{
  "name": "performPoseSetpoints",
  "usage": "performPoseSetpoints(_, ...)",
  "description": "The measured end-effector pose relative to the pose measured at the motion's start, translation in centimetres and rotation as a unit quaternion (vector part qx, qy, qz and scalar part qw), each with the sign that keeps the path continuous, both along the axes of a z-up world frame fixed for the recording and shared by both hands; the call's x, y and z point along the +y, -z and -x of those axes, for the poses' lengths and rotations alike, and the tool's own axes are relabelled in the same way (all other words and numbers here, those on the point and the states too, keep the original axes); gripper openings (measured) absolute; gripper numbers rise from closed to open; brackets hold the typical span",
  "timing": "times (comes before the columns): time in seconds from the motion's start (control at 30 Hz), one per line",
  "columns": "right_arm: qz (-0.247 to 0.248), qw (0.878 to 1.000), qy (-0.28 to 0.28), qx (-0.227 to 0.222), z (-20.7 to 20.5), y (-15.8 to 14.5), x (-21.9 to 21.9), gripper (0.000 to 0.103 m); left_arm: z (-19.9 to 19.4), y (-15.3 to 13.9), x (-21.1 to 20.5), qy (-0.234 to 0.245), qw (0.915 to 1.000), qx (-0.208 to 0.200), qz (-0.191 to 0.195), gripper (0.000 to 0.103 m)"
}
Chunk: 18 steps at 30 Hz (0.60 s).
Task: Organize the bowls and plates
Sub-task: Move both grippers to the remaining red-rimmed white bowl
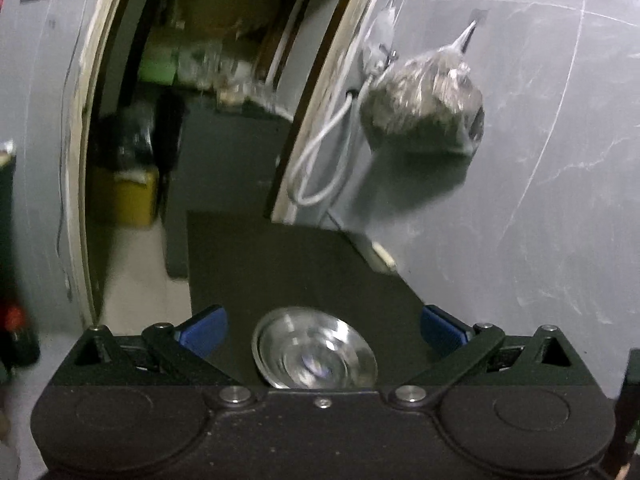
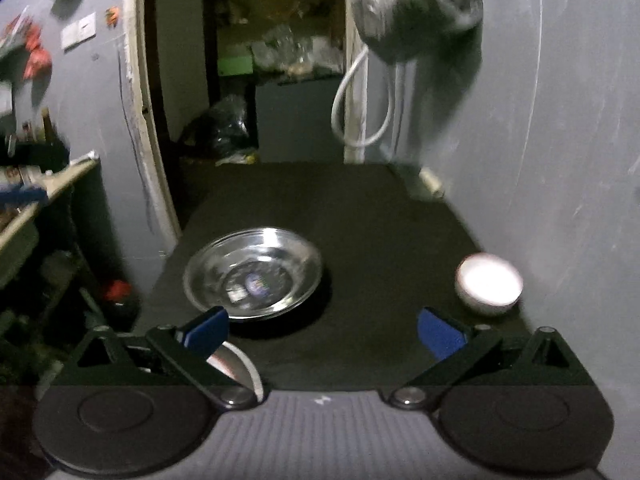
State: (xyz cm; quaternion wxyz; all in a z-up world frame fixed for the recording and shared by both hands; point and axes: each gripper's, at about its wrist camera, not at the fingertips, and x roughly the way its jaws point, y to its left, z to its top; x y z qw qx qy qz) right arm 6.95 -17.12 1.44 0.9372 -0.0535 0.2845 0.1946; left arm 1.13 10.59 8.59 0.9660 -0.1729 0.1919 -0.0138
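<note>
Dark table (image 2: 360, 216) fills the middle, grey wall on the right side, open doorway behind. Steel plate (image 2: 254, 274) sits left of centre on the table, white bowl (image 2: 489, 283) well apart from it near the wall edge. A second steel rim (image 2: 236, 364) pokes out just behind the right gripper's left finger — cut off, can't tell if it's plate or bowl. Right gripper (image 2: 322, 330) is spread wide, holding nothing, above the near table between plate and bowl. Left gripper (image 1: 324, 330) also wide and empty, a steel dish (image 1: 314, 356) right below its gap, probably the same plate. Risk as I judge it: thin shiny rim is low and slick, so a shallow pinch could skid it; bowl sits close to the edge, a nudge might tip it off. Both views motion-blurred and dim — bagged bundle (image 2: 418, 4) hanging on the wall unreadable.
</note>
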Motion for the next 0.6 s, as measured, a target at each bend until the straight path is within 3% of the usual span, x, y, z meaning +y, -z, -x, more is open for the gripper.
performPoseSetpoints(0.23, -0.021, 0.999, 0.044, 0.005, -1.1, 1.1, -2.2, 0.103, -2.8, -1.0, -1.2, -0.01, 0.9994, 0.0, -0.034, 0.102)
performPoseSetpoints(0.37, -0.048, 0.995, 0.085, 0.02, -2.2, 2.0, -4.5, 0.103, -6.3, -0.7, -2.1, -0.002, 0.9978, 0.058, -0.031, 0.102)
performPoseSetpoints(0.5, -0.094, 0.985, 0.138, 0.051, -4.0, 3.0, -7.2, 0.103, -11.1, -0.7, -3.4, 0.019, 0.9948, 0.1, 0.008, 0.102)
performPoseSetpoints(0.6, -0.138, 0.973, 0.172, 0.072, -5.5, 4.1, -9.3, 0.103, -14.8, -0.7, -5.9, 0.052, 0.9937, 0.098, -0.015, 0.102)
